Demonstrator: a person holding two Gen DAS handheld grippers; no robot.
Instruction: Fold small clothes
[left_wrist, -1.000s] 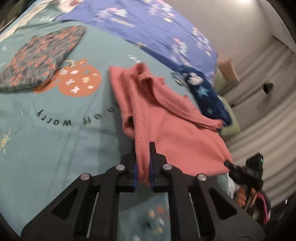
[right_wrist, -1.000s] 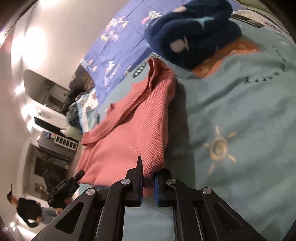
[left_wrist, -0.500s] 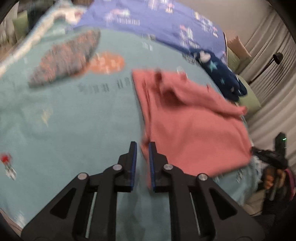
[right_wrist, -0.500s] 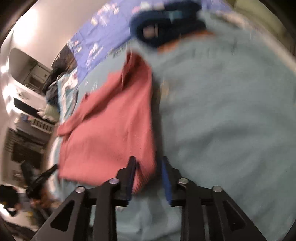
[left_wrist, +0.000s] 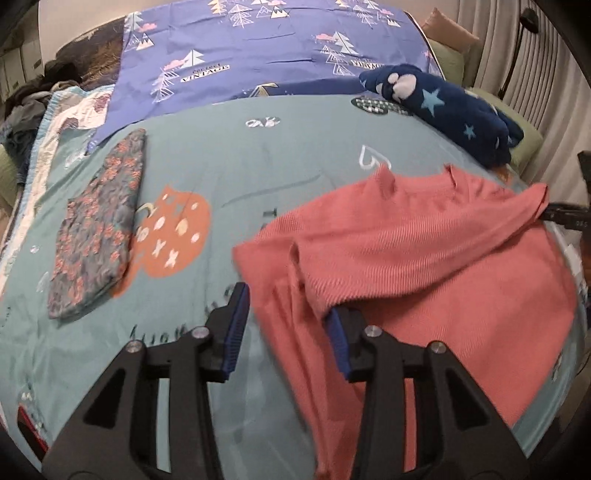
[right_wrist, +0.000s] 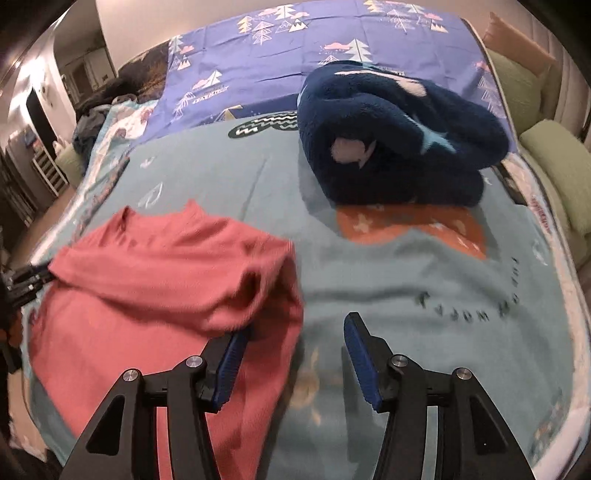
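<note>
A salmon-pink knit sweater (left_wrist: 424, 266) lies on the teal bedspread (left_wrist: 229, 166), partly folded, with a sleeve laid across its body. My left gripper (left_wrist: 288, 332) is open and empty, its jaws standing over the sweater's left edge. In the right wrist view the sweater (right_wrist: 147, 280) lies at the left. My right gripper (right_wrist: 295, 354) is open and empty, its left finger over the sweater's right edge and its right finger over bare bedspread (right_wrist: 424, 280).
A folded floral garment (left_wrist: 96, 229) lies to the left of the sweater. A rolled navy fleece with stars (right_wrist: 395, 136) lies at the back right, also in the left wrist view (left_wrist: 443, 107). A purple tree-print sheet (left_wrist: 258, 48) covers the bed's far end. Green cushions (right_wrist: 554, 162) line the right side.
Both grippers were shut on the sweater's hem a second ago. They have let it go, opened wide and drawn back; the sweater now lies on the bed.
</note>
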